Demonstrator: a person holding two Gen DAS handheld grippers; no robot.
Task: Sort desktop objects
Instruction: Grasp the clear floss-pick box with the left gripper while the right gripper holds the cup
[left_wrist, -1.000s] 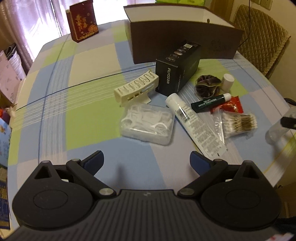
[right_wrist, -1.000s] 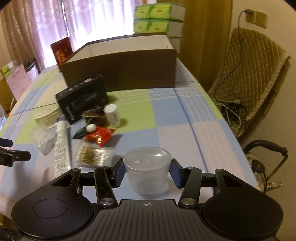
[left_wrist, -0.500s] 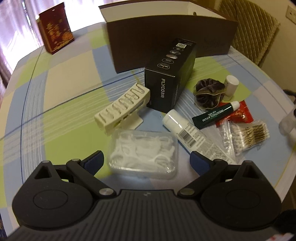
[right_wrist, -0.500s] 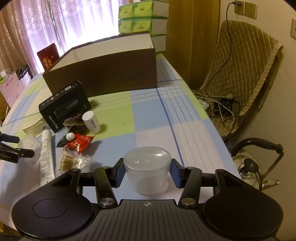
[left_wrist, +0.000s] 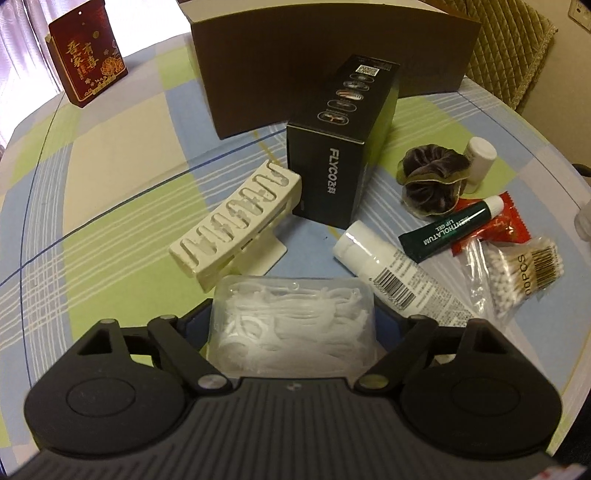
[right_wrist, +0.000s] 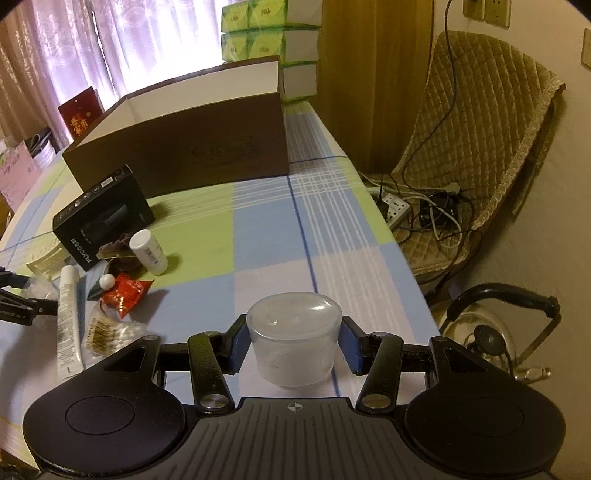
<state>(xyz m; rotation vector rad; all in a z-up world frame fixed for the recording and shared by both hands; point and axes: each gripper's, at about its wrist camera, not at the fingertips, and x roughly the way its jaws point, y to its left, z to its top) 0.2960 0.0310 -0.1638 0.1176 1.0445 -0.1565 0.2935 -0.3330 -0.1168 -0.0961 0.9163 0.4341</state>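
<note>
A clear box of white floss picks (left_wrist: 291, 332) lies on the checked tablecloth between the fingers of my left gripper (left_wrist: 294, 314). Its jaws are closing on the box, and the blue pads sit against both of its sides. That gripper also shows at the left edge of the right wrist view (right_wrist: 14, 302). My right gripper (right_wrist: 293, 343) is shut on a clear lidded plastic cup (right_wrist: 293, 321) and holds it above the table's near right part. A large brown open box (left_wrist: 332, 55) (right_wrist: 184, 147) stands at the back.
Beyond the floss box lie a cream rack (left_wrist: 236, 221), a black FLYCO box (left_wrist: 340, 147), a white tube (left_wrist: 388, 273), a green lip gel tube (left_wrist: 447, 229), a scrunchie (left_wrist: 432, 181), a small white bottle (right_wrist: 147, 251), a red packet (left_wrist: 506, 225) and bagged cotton swabs (left_wrist: 524, 269). A padded chair (right_wrist: 480, 147) stands right of the table.
My left gripper came forward and down until the floss box sat between its fingers, then its jaws narrowed onto it. My right gripper carried the cup sideways; the clutter slid left in its view.
</note>
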